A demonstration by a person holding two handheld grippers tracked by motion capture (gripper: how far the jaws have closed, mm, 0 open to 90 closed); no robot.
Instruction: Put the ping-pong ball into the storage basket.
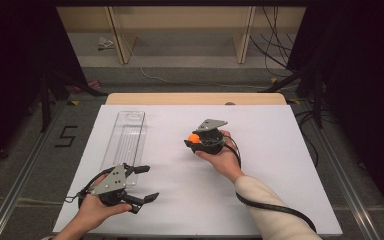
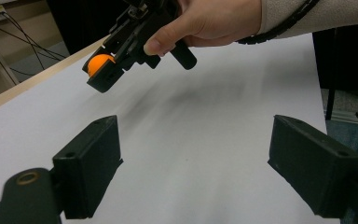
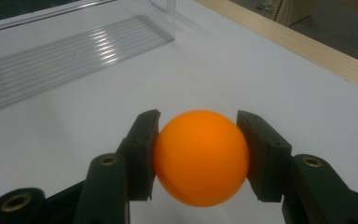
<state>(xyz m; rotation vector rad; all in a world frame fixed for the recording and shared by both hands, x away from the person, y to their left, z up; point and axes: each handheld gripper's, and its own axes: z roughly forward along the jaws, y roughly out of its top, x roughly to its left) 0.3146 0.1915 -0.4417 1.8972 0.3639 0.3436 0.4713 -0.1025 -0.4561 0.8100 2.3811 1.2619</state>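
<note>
An orange ball [image 3: 200, 156] sits clamped between the two black jaws of my right gripper [image 3: 198, 154]. From above, that right gripper [image 1: 194, 140] hovers over the middle of the white table top, the orange ball [image 1: 194, 138] at its tip, pointing left. In the left gripper view the same ball [image 2: 100, 63] hangs above the table in the far gripper. My left gripper [image 1: 147, 182] rests near the table's front left, jaws wide apart with nothing between them. The left gripper [image 2: 193, 163] looks across bare white surface.
A long clear plastic tray [image 1: 125, 137] with a ribbed floor lies along the left of the white table [image 1: 260, 165]; the clear tray [image 3: 65, 51] is ahead of the right gripper. A wooden edge [image 1: 195, 98] runs behind. Cables and shelf legs stand on the floor beyond.
</note>
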